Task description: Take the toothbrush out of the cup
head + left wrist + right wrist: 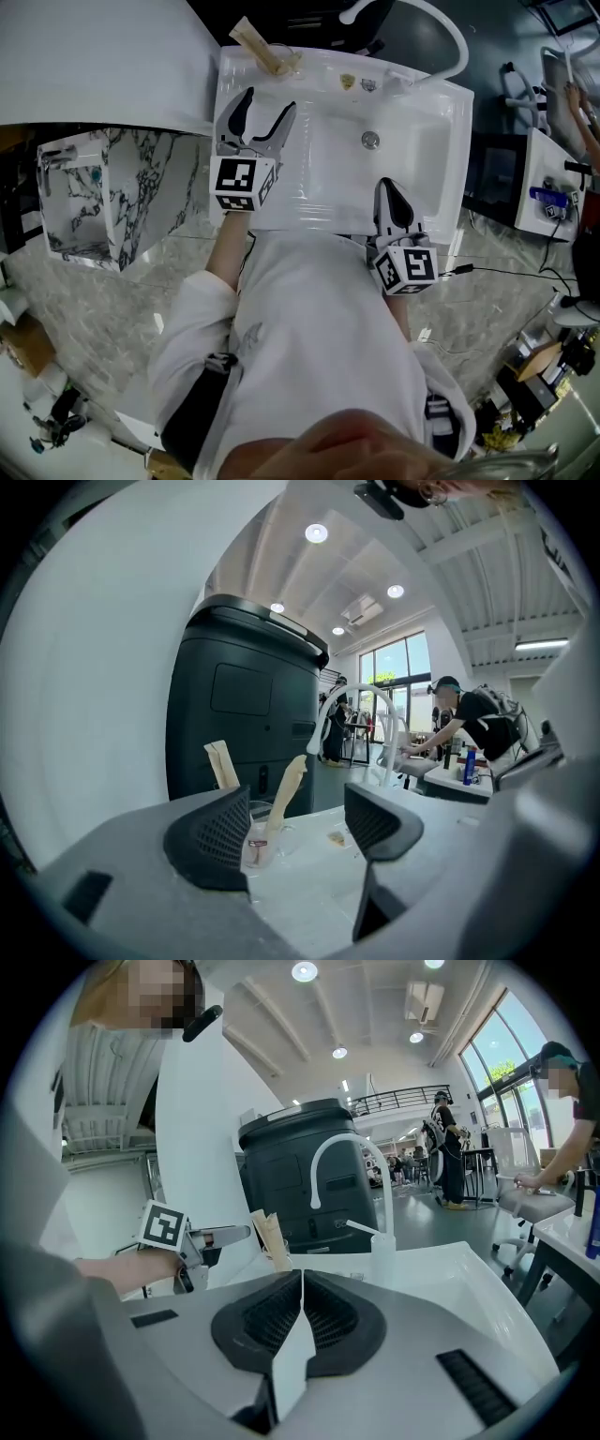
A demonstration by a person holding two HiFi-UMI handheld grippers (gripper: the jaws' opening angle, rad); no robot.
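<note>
Left hand-held gripper point(295, 829), jaws apart and empty, lines up to straddle the toothbrush point(281, 799) leaning in the cup point(255, 844); the unneeded right hand-held gripper point(300, 1312) idles closed.

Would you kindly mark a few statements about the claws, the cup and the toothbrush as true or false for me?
1. The left claw is open and short of the toothbrush. True.
2. The right claw grips the toothbrush. False: it is shut on nothing, at the sink's near edge.
3. The toothbrush stands in the cup. True.
4. The cup lies tipped over down in the sink. False: it stands upright on the sink's back corner.
</note>
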